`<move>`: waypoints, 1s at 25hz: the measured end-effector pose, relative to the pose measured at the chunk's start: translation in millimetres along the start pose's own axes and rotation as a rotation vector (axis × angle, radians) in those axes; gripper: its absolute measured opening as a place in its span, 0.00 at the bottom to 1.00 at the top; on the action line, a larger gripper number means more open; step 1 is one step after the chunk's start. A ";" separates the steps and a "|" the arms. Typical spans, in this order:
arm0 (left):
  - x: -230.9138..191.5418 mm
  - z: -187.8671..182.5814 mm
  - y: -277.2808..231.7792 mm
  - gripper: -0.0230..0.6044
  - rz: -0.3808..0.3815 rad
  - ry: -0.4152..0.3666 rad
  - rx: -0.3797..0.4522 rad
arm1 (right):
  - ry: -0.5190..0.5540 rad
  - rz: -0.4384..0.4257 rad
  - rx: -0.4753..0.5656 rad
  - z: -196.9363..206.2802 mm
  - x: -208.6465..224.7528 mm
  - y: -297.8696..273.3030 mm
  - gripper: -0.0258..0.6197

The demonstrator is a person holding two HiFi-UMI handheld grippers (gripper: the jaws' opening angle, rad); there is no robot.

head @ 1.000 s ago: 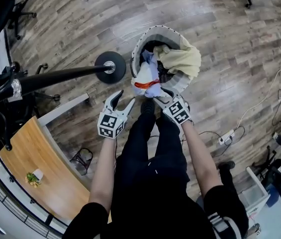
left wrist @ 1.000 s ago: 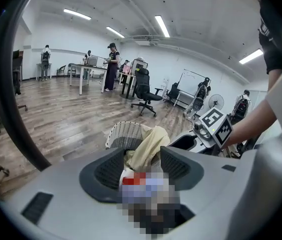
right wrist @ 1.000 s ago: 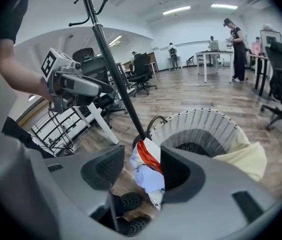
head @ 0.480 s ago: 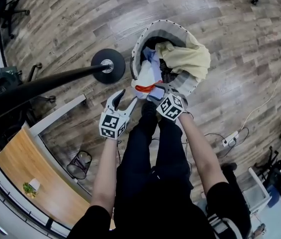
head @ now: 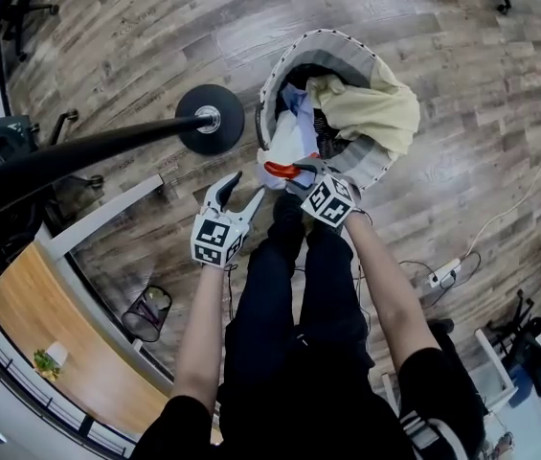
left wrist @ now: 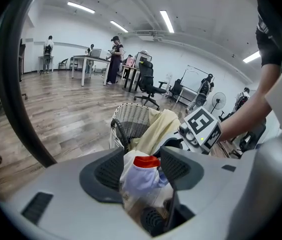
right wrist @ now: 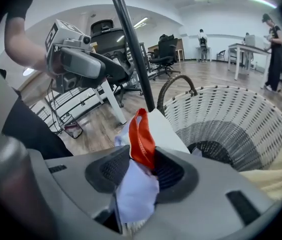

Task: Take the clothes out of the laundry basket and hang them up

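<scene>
A white wicker laundry basket (head: 272,94) stands on the wood floor, with a cream cloth (head: 377,113) draped over its right rim. A white and pale-blue garment with a red collar (head: 285,153) hangs over the near rim. My right gripper (head: 299,172) has just been closing, and its jaws now pinch that garment (right wrist: 141,134) at the red collar; in the right gripper view (right wrist: 143,167) cloth fills the gap. My left gripper (head: 244,188) hovers open just left of the basket. In the left gripper view (left wrist: 141,166) the garment (left wrist: 143,176) shows beyond its parted jaws, untouched.
A clothes rack's black pole and round base (head: 210,118) stand just left of the basket. A wooden desk (head: 31,314) and a small wire bin (head: 150,307) are at lower left. A power strip with cable (head: 442,274) lies at right. People and office chairs (left wrist: 145,81) are far off.
Both grippers have dropped lower. The right gripper has reached the red collar at the basket's near rim and narrowed its jaws onto the garment. The left gripper stays open.
</scene>
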State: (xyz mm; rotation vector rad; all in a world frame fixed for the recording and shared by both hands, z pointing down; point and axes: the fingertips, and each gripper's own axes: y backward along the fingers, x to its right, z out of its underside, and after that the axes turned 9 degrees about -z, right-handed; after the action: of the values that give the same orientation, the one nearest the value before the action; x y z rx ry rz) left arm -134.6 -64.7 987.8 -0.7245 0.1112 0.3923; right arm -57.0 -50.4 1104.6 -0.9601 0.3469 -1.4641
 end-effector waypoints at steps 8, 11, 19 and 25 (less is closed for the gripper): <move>11.7 -12.4 16.1 0.43 0.000 0.009 -0.002 | -0.017 0.039 -0.017 -7.9 -10.3 19.2 0.11; 19.6 -15.3 26.5 0.43 0.003 0.015 -0.016 | -0.026 0.070 -0.008 -13.6 -14.6 37.5 0.11; 47.1 -43.2 57.7 0.43 0.015 0.020 -0.021 | -0.046 0.118 0.043 -45.9 -33.8 98.4 0.10; 59.8 -78.3 83.9 0.43 0.017 0.020 -0.001 | -0.042 0.174 0.099 -89.4 -45.8 142.8 0.10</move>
State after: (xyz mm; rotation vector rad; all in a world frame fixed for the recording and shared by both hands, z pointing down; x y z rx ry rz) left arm -109.2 -41.1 863.1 -0.7292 0.1354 0.4011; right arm -31.8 -61.4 932.2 -0.8582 0.3157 -1.2894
